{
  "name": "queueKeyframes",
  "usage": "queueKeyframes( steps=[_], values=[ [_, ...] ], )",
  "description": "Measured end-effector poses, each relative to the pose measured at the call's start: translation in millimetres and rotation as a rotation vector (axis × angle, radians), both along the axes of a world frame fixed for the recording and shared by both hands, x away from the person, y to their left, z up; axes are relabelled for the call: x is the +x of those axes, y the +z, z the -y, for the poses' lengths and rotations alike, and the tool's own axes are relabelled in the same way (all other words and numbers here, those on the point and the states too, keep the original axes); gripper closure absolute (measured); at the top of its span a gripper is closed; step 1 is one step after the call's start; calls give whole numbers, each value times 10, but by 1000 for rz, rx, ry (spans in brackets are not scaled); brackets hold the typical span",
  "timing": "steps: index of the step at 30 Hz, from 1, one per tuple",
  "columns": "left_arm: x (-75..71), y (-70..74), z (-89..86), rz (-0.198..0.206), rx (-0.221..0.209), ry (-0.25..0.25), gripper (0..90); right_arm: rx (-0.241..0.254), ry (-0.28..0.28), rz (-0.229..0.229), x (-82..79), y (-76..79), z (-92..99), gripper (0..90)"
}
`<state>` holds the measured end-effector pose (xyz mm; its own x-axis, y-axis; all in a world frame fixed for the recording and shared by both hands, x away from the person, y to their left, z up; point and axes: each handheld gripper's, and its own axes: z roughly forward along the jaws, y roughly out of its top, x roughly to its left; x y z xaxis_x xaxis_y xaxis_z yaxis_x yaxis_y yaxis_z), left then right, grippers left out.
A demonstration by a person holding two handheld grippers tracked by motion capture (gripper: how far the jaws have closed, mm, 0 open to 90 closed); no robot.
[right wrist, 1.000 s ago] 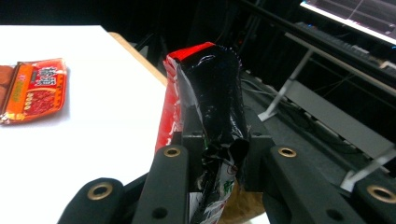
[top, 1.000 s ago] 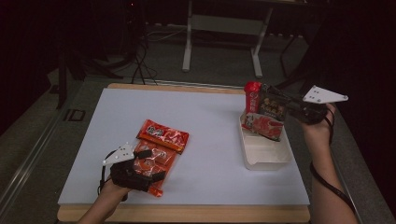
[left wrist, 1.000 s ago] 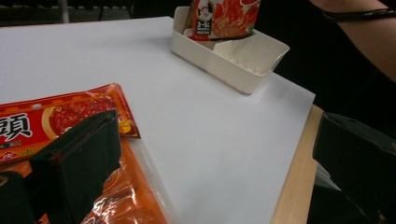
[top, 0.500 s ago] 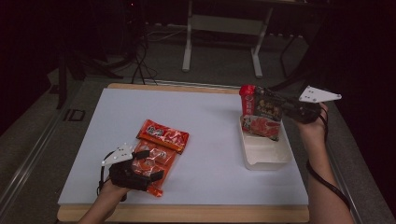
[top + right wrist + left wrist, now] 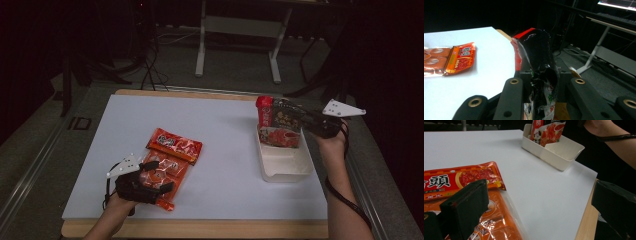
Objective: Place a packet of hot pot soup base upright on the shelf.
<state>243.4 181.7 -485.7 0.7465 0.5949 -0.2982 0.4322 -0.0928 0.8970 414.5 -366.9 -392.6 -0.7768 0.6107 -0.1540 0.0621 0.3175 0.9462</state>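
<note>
Now your right gripper (image 5: 287, 120), middle right of the high view, clamps the red snack packet (image 5: 278, 125) upright, its lower end directly over the white bin (image 5: 285, 162)'s far end.

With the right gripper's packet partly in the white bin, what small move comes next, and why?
Probably lower it a little further, then release. The right gripper is clamped on the snack packet, whose lower end is already inside the white bin while its top stands above the rim.
</note>
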Motion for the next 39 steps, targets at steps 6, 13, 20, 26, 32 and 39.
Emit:
queueKeyframes(
  steps=[6,13,20,26,32,39],
  values=[
    [1,-14,0,-5,1,0,17,-1,-9,-51,-3,-188,67,726],
    [9,-18,2,-2,8,3,17,8,-93,-110,-52,-155,118,647],
    [14,-19,14,21,40,-4,18,3,-118,-126,-117,-61,47,514],
    [0,7,22,63,25,-3,40,70,-139,-142,-192,171,43,439],
    [-22,72,-6,26,37,10,18,89,-174,-118,-299,365,-59,328],
    [-29,105,-42,44,66,12,19,108,-162,-92,-430,502,-272,136]
  ],
)
